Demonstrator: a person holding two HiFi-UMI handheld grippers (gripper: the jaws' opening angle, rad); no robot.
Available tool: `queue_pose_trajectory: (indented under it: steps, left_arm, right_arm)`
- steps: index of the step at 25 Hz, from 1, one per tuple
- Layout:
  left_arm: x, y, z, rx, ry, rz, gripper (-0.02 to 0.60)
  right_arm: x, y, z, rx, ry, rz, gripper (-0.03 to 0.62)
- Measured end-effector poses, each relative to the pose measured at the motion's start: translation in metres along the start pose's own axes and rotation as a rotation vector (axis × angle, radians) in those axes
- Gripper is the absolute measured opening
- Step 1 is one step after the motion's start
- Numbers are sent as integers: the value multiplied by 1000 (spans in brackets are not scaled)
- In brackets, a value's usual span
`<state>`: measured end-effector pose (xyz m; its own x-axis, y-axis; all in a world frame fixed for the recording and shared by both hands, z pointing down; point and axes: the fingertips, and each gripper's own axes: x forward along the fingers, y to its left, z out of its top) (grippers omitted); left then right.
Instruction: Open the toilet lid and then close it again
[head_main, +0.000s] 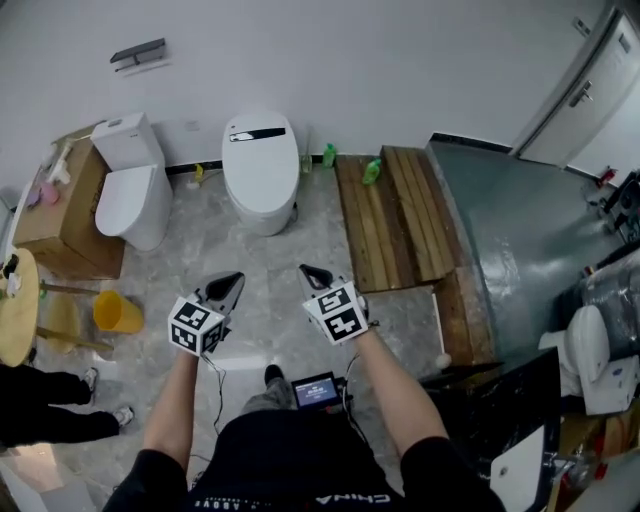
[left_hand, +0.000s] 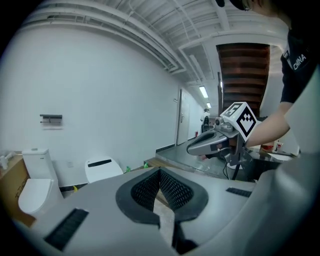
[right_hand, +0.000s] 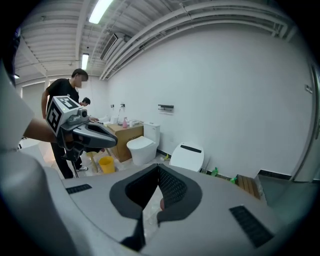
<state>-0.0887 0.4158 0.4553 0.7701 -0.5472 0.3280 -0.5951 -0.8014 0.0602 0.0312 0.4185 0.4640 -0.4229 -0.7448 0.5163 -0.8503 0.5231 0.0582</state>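
At twelve o'clock, well apart from us, the toilet lid (head_main: 260, 165) lies shut, long axis toward us. Our left gripper (head_main: 236, 278) and right gripper (head_main: 306, 270), jaws pressed together and empty, are equally near.

The only word that can be read is "CHINA", in white on the person's black shirt (head_main: 300, 465), upside down behind the left claw (head_main: 232, 282) and right claw (head_main: 310, 273). It shows again on the sleeve (left_hand: 299, 60) above the right claw in the left gripper view. Each claw's cube (head_main: 196, 326) bears black-and-white square markers without letters, and the small screen (head_main: 315, 390) behind the right claw is too small to read.
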Motion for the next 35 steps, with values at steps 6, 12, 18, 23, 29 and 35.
queue_pose_trajectory:
  steps: [6,12,18,23,29,35]
  left_arm:
    - [43,69,15,3,7,-23,8]
    - [111,130,26,8,27,-16,8]
    - [196,202,47,12,59,29,8]
    - [259,259,80,-23,65,78,8]
    - [310,309,119,-57,41,117,8]
    - [321,337,113,-59,80,138,8]
  right_arm:
    - [67,-43,30,14,18,-22,14]
    - [139,-105,51,24,12,-10,12]
    - [230,-183,79,37,0,54,13]
    - [287,-242,117,9,-6,113,12]
    - [336,-294,151,16,4,184,12]
    - [369,-300,164,29,-3,210,12]
